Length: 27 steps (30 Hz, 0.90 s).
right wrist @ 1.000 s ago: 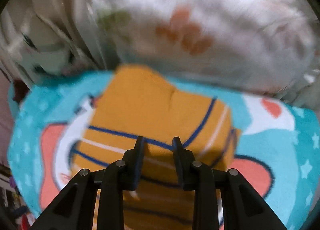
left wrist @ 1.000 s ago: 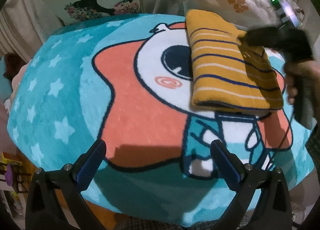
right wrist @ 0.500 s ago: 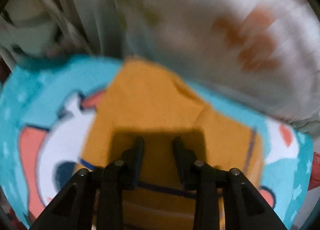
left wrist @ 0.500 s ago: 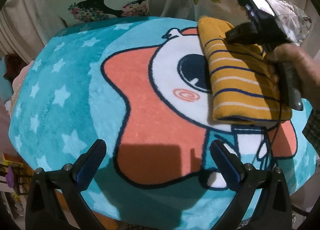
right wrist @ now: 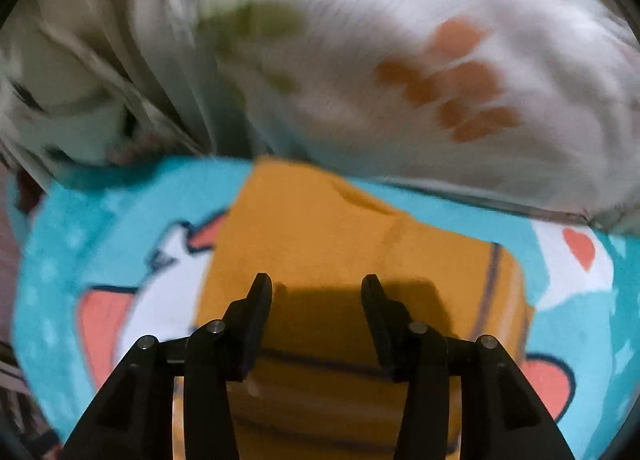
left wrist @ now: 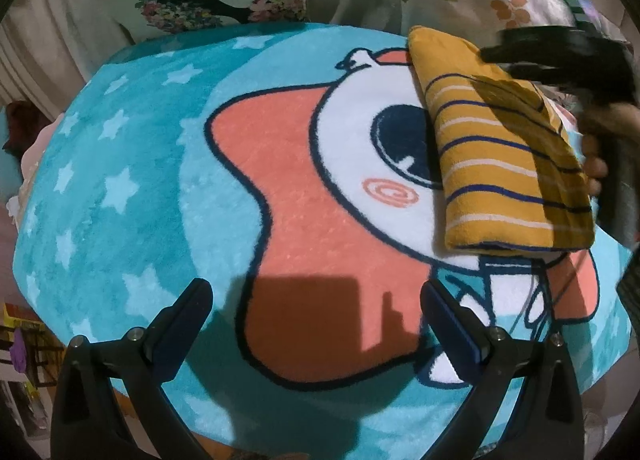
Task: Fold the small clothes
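Left claw (left wrist: 316,312) — jaws wide, empty, well left of the folded striped garment (left wrist: 504,156) on the cartoon blanket (left wrist: 120,164). Right claw (right wrist: 316,292) — narrowly parted a second ago, now spread and gripping nothing above the garment; fold judged released, near complete.

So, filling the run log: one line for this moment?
striped garment: folded on blanket | right gripper: open above it | left gripper: open, empty

Both wrist views low, forward-facing, sharing the garment (left wrist: 508,164).
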Each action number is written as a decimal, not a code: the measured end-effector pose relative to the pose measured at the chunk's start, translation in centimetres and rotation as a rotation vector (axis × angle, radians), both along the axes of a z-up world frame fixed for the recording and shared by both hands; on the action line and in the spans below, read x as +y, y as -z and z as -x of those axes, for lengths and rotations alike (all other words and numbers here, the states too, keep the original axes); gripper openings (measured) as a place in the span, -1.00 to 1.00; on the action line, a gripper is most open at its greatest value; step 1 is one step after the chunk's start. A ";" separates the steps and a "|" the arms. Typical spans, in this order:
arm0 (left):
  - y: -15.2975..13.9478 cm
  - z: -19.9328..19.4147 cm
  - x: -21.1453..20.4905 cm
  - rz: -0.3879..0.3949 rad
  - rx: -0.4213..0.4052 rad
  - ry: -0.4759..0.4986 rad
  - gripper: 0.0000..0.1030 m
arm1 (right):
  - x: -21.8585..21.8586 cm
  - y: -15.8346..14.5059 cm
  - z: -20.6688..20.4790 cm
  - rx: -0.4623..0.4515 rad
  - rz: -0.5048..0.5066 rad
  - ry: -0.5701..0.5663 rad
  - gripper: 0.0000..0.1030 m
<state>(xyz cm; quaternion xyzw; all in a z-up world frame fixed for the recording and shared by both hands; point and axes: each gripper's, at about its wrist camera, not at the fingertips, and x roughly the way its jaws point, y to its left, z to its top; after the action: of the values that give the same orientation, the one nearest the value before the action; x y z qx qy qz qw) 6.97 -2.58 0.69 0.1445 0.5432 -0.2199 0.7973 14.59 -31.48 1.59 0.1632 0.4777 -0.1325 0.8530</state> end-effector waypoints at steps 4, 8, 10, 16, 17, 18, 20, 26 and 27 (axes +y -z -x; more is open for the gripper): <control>0.3 0.2 -0.5 -0.002 0.008 0.013 1.00 | -0.8 -0.9 6.3 -0.043 -0.002 0.077 0.04; 0.5 0.5 -1.3 -0.003 0.023 0.026 1.00 | -3.5 3.5 10.6 0.074 -0.078 0.142 0.19; 0.5 1.1 -2.0 -0.003 0.023 0.047 1.00 | -4.8 2.6 12.3 0.028 -0.102 0.180 0.24; 0.6 2.6 -5.3 -0.002 0.029 0.123 1.00 | -4.2 0.6 17.2 0.000 -0.067 0.232 0.25; 0.6 2.6 -5.9 0.004 0.032 0.130 1.00 | -3.9 0.6 17.9 0.009 -0.052 0.234 0.25; 0.6 2.7 -6.6 0.011 0.037 0.136 1.00 | -3.7 0.6 19.0 0.023 -0.032 0.235 0.25; 0.7 2.9 -7.8 0.016 0.038 0.139 1.00 | -3.4 1.0 20.9 0.052 -0.008 0.236 0.25; 1.6 1.7 -13.1 0.001 -0.060 0.192 1.00 | -2.8 2.2 25.2 0.087 0.003 0.235 0.25; 2.7 1.1 -14.0 -0.043 -0.045 0.182 1.00 | -2.6 2.2 25.3 0.086 0.005 0.235 0.26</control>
<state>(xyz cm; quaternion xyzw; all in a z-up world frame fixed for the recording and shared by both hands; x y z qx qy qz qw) 5.88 -16.61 -2.01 0.2151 0.5143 -0.2764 0.7828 -10.66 -34.11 -0.60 0.2101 0.4912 -0.2394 0.8107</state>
